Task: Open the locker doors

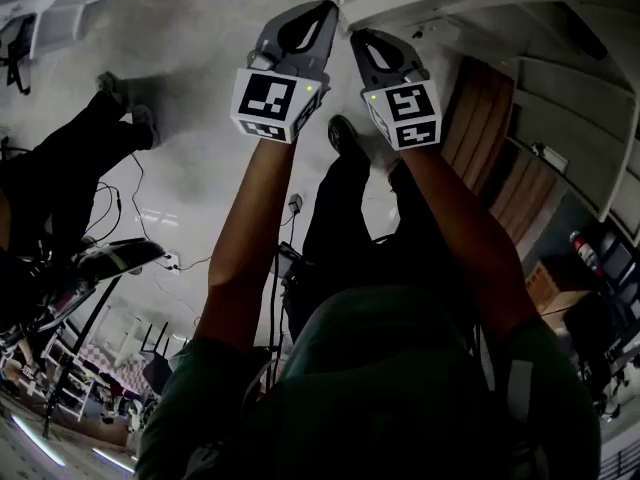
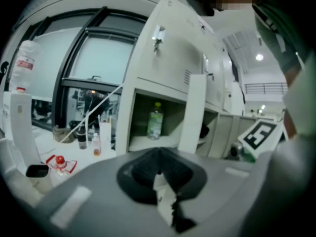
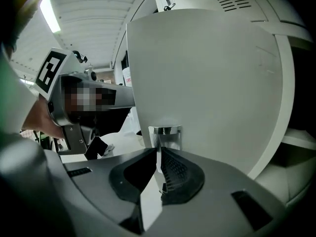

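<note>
Up at the lockers, the right gripper (image 3: 159, 149) has its fingers pinched shut on the chrome handle (image 3: 165, 131) of a white locker door (image 3: 207, 73), placed to swing it outward; the left gripper (image 2: 158, 174), fingers closed on nothing, faces a compartment (image 2: 148, 132) standing open with a bottle (image 2: 154, 120) inside

Dim, underexposed head view, ceiling strip light (image 3: 49, 14) glaring in right gripper view, locker door (image 3: 207, 73) evenly lit, bright window (image 2: 98, 58), soft focus, fisheye bending, dark corners.
</note>
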### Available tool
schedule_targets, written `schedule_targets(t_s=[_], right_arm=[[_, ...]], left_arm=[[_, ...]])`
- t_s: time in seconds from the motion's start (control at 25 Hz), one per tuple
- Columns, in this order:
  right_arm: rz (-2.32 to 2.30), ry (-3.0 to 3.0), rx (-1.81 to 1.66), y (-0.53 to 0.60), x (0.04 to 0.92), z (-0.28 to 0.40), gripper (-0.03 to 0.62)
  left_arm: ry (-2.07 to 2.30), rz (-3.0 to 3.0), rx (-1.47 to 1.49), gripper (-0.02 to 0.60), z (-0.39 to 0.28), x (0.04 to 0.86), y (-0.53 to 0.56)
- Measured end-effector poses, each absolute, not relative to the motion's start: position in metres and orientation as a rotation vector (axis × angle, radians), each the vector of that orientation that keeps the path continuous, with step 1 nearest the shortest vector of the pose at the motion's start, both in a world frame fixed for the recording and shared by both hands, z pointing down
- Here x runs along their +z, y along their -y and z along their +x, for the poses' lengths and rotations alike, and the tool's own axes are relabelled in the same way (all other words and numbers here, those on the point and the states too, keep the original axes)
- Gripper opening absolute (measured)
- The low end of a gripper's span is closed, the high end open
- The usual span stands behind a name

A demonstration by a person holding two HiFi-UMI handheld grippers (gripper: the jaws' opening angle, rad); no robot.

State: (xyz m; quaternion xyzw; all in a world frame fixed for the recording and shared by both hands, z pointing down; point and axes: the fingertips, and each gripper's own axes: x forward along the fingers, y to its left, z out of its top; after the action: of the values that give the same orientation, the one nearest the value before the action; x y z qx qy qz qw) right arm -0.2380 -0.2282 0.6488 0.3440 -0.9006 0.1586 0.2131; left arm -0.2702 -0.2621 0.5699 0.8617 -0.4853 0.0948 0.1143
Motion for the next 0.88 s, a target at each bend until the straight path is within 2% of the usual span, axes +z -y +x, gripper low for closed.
schedule_targets(t_s=[0.16, 0.44, 0.88], right_arm=[[0.878, 2.468, 0.442, 0.223, 0.638, -0.217, 0.011], [0.883, 2.365, 0.517, 0.159, 0.644, -0.162, 0.011], [0.948, 2.371, 0.493, 0.150, 0.588, -0.086, 0.011]], left_arm=[[1.379, 2.539, 0.299, 0.002, -0.248, 0.552, 0.262], [1.229, 2.597, 0.348, 0.002, -0.185, 0.545, 0.200], [1.054, 2.656, 0.402, 0.002, -0.105, 0.509, 0.173]])
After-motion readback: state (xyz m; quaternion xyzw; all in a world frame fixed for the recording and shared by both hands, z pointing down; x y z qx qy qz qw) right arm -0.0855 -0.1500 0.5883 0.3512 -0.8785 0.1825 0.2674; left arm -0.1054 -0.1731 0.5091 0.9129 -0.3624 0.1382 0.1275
